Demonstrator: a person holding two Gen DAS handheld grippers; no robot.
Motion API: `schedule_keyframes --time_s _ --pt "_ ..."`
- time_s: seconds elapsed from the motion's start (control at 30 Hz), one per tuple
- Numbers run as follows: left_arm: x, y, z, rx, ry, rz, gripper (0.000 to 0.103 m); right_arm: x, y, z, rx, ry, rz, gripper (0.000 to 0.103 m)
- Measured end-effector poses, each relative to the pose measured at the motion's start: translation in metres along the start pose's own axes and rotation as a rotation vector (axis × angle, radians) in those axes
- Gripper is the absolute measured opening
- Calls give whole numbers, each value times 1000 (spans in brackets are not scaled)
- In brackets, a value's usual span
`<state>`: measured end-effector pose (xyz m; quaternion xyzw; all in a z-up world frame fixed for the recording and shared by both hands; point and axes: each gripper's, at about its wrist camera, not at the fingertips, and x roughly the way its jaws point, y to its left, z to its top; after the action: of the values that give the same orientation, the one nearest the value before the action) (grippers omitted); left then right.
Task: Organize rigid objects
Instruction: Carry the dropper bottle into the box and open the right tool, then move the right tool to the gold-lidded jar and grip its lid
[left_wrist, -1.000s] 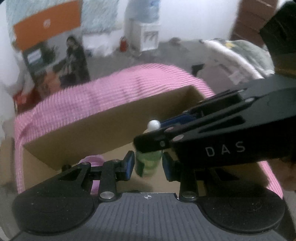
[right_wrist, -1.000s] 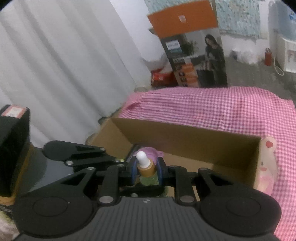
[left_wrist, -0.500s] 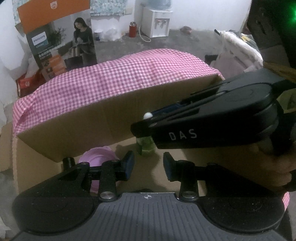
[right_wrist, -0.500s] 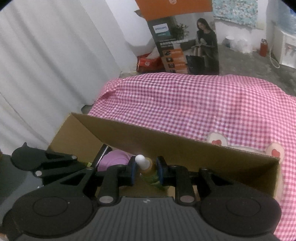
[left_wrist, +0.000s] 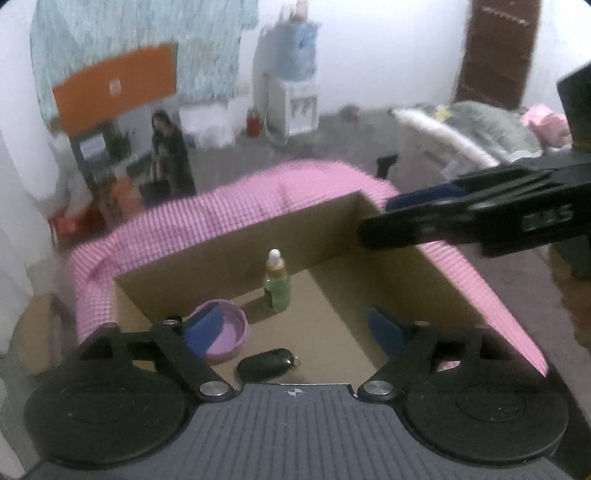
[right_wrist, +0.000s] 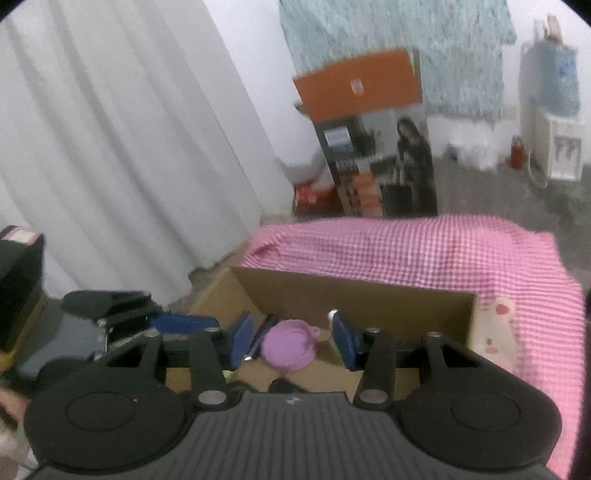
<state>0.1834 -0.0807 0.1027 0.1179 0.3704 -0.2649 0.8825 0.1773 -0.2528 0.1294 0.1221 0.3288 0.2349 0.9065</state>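
Both your left gripper (left_wrist: 295, 328) and right gripper (right_wrist: 291, 339) are spread wide, empty. The bottle (left_wrist: 276, 282) stands upright inside the cardboard box (left_wrist: 229, 251), beside the purple lid (left_wrist: 223, 332).

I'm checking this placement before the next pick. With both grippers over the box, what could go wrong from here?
The small green bottle stands upright and alone on the cardboard box floor, so a bump to the box wall may topple it. The right gripper hangs open low over the purple bowl and could catch it. The left gripper, open, hovers above the black key fob and could clip it.
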Motion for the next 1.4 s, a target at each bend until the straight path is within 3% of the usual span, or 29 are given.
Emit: schedule_keyframes --time_s 0.13,0.27,0.43,0.57,0.73,0.87,1.1,1.4 --pt "-42 -16 -32 23 -89 -28 97 -59 13 -31 15 -57 30 55" --pt "-60 -34 -76 32 -135 -57 98 -90 17 -70 70 -65 72 55" --pt "-51 -56 -128 51 -132 -45 98 -80 10 -123 200 -7 106 55" --pt "-23 -68 -153 29 -65 -62 92 -51 1 -155 311 39 115 55" --pt "9 -76 -163 25 -39 -37 82 -8 0 -168 312 102 62 52" --pt "26 -82 -167 58 -25 -39 82 17 -3 -169 332 141 92 45" --pt "43 -82 -168 56 -3 -8 82 40 -10 -169 328 166 68 35" --pt "58 -83 -168 54 -9 30 83 57 -16 -168 314 208 79 35"
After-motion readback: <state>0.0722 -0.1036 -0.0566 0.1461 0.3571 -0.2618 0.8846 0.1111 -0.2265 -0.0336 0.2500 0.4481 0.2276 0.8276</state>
